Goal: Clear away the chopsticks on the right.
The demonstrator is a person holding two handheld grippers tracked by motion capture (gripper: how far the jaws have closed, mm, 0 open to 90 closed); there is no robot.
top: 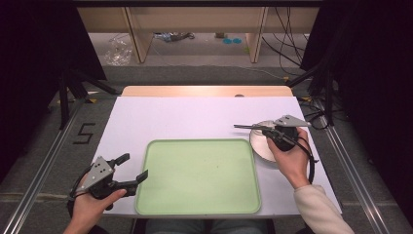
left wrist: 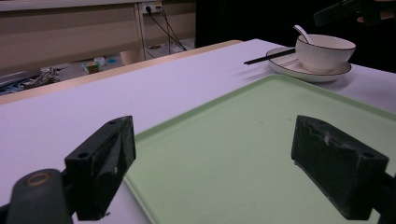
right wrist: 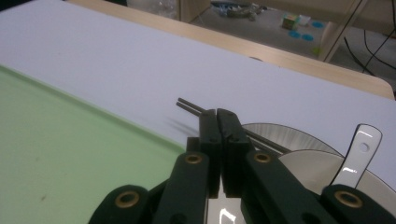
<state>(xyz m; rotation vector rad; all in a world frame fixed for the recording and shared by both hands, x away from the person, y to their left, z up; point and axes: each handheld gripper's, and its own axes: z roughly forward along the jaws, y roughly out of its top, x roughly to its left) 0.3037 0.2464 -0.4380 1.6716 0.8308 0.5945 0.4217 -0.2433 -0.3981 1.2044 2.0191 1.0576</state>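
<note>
Nearest, the left claw (top: 130, 172) hovered with jaws apart beside the green tray (top: 197, 204). Beyond, the right claw (right wrist: 219, 122) had its jaws together above the chopsticks (left wrist: 268, 57), which lay across the plate (left wrist: 285, 69) under the bowl (left wrist: 323, 52).

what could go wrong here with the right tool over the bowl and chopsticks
The right tool is shut above the bowl, and the pictures do not settle whether it pinches the chopsticks. They overhang the plate rim, so a nudge could roll them onto the table. The spoon handle leans near the tool and might be knocked, tipping the bowl.
</note>
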